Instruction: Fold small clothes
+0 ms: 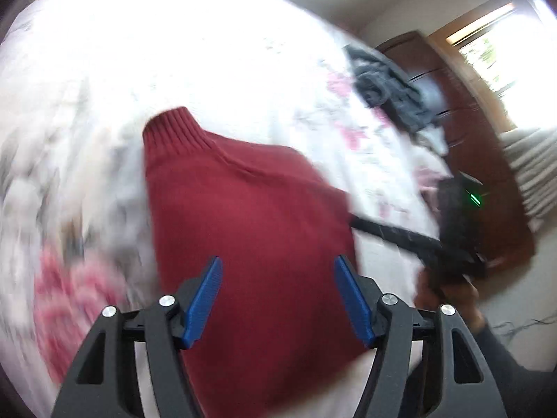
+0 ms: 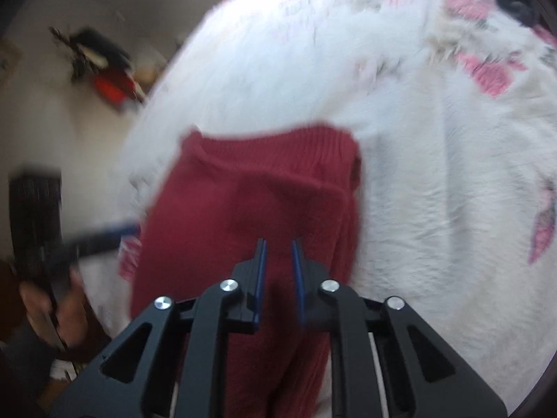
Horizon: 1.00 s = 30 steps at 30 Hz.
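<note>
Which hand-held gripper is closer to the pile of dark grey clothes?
Right. The right hand-held gripper lies on the side of the dark grey clothes; the left hand-held gripper is farther, over the red sweater.

Left gripper (image 1: 278,301) held with blue pads (image 1: 205,301) spread wide, nothing between them. Right gripper (image 2: 280,280) with pads (image 2: 260,278) drawn near together, a narrow gap left, tips pointing forward. Hand (image 1: 452,289) wrapped around right gripper's handle, dark sleeve (image 1: 515,369) behind.
</note>
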Each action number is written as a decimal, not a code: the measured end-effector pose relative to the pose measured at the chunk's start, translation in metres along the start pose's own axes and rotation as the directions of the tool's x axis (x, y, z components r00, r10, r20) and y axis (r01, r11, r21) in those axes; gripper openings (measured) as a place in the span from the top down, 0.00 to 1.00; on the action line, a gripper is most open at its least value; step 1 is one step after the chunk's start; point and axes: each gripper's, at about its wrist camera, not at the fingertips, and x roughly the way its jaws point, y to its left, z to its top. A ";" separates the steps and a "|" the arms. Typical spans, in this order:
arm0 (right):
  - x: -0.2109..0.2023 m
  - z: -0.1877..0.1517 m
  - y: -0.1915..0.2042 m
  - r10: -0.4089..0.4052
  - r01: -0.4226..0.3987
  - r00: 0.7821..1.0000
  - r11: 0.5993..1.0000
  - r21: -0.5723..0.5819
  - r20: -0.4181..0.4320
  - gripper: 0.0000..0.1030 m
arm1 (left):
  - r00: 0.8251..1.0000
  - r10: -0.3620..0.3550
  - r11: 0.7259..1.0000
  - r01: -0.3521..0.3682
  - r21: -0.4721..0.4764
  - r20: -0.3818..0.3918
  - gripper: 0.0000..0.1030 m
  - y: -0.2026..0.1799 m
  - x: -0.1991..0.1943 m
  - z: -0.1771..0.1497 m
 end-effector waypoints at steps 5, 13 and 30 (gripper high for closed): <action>0.014 0.009 -0.008 -0.052 0.053 0.998 0.999 0.008 -0.041 1.00 | 0.995 0.064 0.997 -0.061 0.037 -0.074 0.41 0.000 0.021 0.007; -0.015 -0.043 0.036 -0.039 0.031 0.998 0.990 -0.138 -0.058 0.99 | 0.999 -0.038 0.998 0.038 0.048 -0.010 0.41 -0.011 -0.021 -0.049; 0.006 -0.088 0.044 -0.201 0.191 0.976 0.975 -0.111 -0.088 1.00 | 0.999 -0.021 1.000 0.020 -0.021 -0.039 0.42 -0.017 0.003 -0.094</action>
